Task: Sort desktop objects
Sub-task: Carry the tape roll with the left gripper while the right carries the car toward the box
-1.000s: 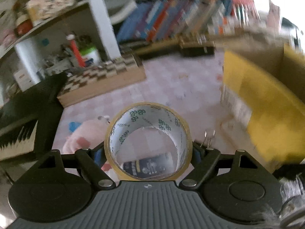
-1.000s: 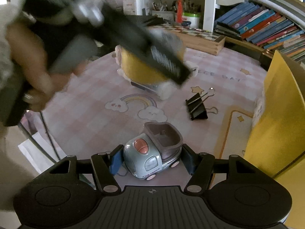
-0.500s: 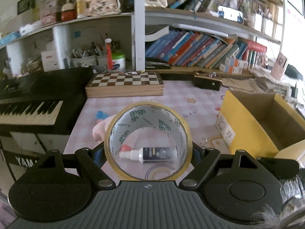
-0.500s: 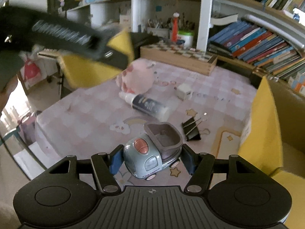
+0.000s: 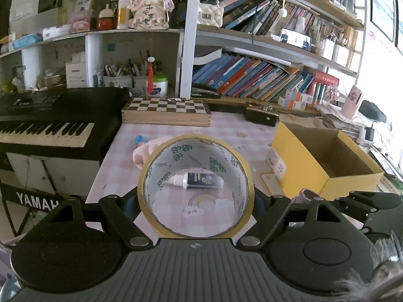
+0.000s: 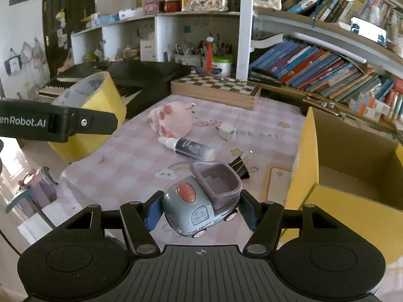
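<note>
My left gripper (image 5: 195,201) is shut on a wide roll of yellow-edged clear tape (image 5: 196,148), held upright in the air above the desk's near left corner. In the right wrist view the same tape roll (image 6: 98,105) hangs at the left with a black finger (image 6: 83,123) across it. My right gripper (image 6: 200,209) is shut on a grey-blue toy truck (image 6: 201,201) with a purple bucket, lifted above the pink checked desk mat (image 6: 121,166). An open yellow cardboard box (image 6: 304,156) stands just right of the truck, and the yellow box (image 5: 302,166) also shows in the left view.
On the mat lie a dark squeeze bottle (image 6: 189,147), a pink plush (image 6: 171,120), a white charger cube (image 6: 226,130) and a black binder clip (image 6: 239,167). A chessboard box (image 6: 216,88) sits at the back. A black keyboard (image 5: 45,130) borders the left; bookshelves stand behind.
Both grippers have risen and drawn back from the desk with their loads. The left one swung left and rolled level, leaving the right view's middle for its left edge.
</note>
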The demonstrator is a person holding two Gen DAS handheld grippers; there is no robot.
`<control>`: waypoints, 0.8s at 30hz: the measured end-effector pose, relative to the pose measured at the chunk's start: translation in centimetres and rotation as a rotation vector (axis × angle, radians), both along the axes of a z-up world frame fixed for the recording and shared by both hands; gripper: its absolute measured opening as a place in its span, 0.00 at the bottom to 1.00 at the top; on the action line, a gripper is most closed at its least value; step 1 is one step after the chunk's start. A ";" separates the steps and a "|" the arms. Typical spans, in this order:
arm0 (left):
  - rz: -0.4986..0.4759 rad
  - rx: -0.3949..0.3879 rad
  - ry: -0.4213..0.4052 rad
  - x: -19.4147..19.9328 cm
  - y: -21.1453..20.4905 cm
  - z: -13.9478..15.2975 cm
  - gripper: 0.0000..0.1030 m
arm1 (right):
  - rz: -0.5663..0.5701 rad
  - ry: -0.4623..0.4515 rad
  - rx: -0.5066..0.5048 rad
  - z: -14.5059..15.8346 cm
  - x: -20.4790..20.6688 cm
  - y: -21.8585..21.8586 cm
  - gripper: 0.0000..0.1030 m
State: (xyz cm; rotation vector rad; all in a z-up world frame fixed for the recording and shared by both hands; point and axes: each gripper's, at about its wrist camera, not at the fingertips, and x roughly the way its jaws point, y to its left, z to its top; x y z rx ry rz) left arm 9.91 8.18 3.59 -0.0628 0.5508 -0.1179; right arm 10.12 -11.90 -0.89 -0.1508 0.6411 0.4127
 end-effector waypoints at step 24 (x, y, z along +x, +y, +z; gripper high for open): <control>-0.178 -0.058 0.063 -8.1 -1.8 -1.3 0.78 | -0.205 0.048 0.031 -0.2 -9.9 -2.7 0.62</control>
